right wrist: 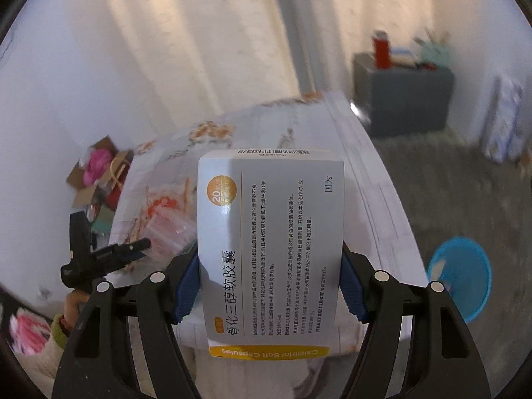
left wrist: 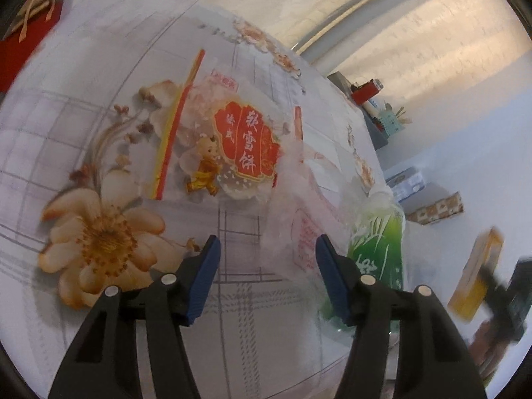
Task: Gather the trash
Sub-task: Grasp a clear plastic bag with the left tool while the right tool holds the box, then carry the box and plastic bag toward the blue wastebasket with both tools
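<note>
We look down on a table (left wrist: 252,316) covered with a pale cloth printed with grid lines and large peach flowers. On it lie a clear snack wrapper (left wrist: 232,146) with a red label and a small cartoon figure, a crumpled see-through plastic bag (left wrist: 292,212) just right of it, and a green wrapper (left wrist: 379,249) at the table's right edge. Beyond the table are pale curtains, a dark grey cabinet (right wrist: 405,96) with a red item on top, and an open cardboard box (right wrist: 96,173) on the floor. A blue bin (right wrist: 462,279) stands on the floor to the right of the table.

Our left gripper (left wrist: 267,274) tilts down toward the cloth, its blue-padded jaws parted about halfway with nothing pressed between them. The crumpled bag lies just ahead, between the lines of the two fingers, apart from the pads. In the right wrist view this same gripper is at lower left over the wrappers, with a hand in a light cuff beneath it.

Our right gripper (right wrist: 269,286) also points downward and is clamped on a white medicine box (right wrist: 271,252) with a yellow band and Chinese print; the pads press both long sides. The box is held in the air above the near end of the table, with the blue bin off to its right and lower.
</note>
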